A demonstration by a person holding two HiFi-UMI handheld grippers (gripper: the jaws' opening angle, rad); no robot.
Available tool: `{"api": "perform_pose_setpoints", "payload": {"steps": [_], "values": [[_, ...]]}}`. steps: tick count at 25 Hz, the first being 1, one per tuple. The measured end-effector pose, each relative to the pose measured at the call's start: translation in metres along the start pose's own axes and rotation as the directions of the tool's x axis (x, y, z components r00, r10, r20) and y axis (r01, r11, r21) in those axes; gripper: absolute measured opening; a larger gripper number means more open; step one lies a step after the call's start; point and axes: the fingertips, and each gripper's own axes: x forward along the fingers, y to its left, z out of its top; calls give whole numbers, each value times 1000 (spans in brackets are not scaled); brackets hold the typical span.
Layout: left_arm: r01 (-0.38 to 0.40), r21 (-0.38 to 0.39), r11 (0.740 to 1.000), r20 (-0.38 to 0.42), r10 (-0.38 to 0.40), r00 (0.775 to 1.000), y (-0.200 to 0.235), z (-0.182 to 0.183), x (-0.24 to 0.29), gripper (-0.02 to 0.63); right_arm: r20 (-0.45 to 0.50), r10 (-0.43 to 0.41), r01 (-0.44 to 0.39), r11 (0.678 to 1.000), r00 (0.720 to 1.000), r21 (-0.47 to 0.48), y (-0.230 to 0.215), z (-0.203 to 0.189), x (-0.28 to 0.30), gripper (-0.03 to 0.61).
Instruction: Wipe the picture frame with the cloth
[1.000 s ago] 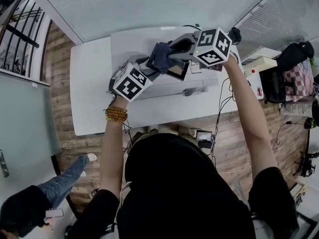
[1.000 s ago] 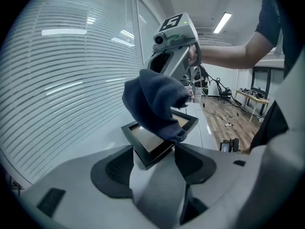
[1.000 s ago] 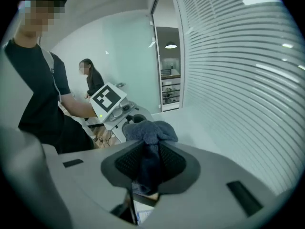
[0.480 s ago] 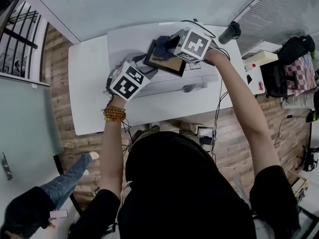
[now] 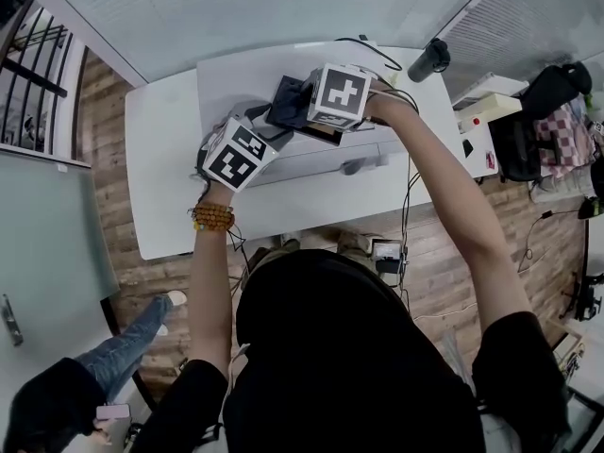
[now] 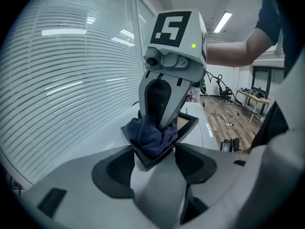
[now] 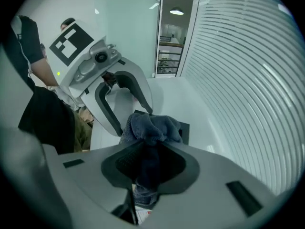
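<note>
Above the white table (image 5: 170, 187), my left gripper (image 5: 269, 130) is shut on the near corner of the black picture frame (image 5: 326, 132). In the left gripper view that corner (image 6: 151, 157) sits between the two pads (image 6: 114, 168). The dark blue cloth (image 5: 288, 102) is bunched in my right gripper (image 5: 300, 102), whose jaws are closing on it. The gripper points steeply down and presses the cloth (image 6: 150, 135) onto the frame's face. In the right gripper view the cloth (image 7: 152, 125) fills the jaws (image 7: 150, 151); a strip of the frame (image 7: 184, 130) shows behind it, and the cloth hides most of the frame's face.
A long white device (image 5: 330, 163) lies on the table under the frame. A black cylinder (image 5: 429, 59) and cables (image 5: 363, 45) lie at the far right corner. Window blinds (image 5: 283, 8) run behind the table. Another person (image 5: 66, 404) stands at the lower left.
My right gripper has come down and to the left with the cloth, tipping steeper onto the frame. The left gripper has kept its hold and place.
</note>
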Motion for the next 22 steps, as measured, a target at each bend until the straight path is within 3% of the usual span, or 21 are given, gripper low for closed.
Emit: {"api": "perform_pose_setpoints", "payload": {"steps": [5,8,10,12,16,18,22], "values": [[-1,8,1000,1,1,1000,0,0,-1,270,99,94,-99,994,991,44,12,4,-2,67],[1,-1,1000,1,-1,1000,-2,0,-2,268,254,200,-231,968,946,99,21,8,-20,68],[0,6,1000,3,0,1000,-2,1,-2,268,331,203,-251,962,921,108,19,8,-39,69],[0,10,1000,4,0,1000,0,2,-2,268,330,136,-183,977,934,114,3,-1,-57,69],[-1,11,1000,4,1,1000,1,1,-2,268,165,-39,20,993,985,119,-36,-32,-57,69],[-2,10,1000,6,2,1000,1,1,-1,268,99,-60,49,993,993,111,-38,-41,-37,71],[2,4,1000,9,-2,1000,0,2,-1,268,59,-112,105,987,992,118,-38,-41,-19,74]]}}
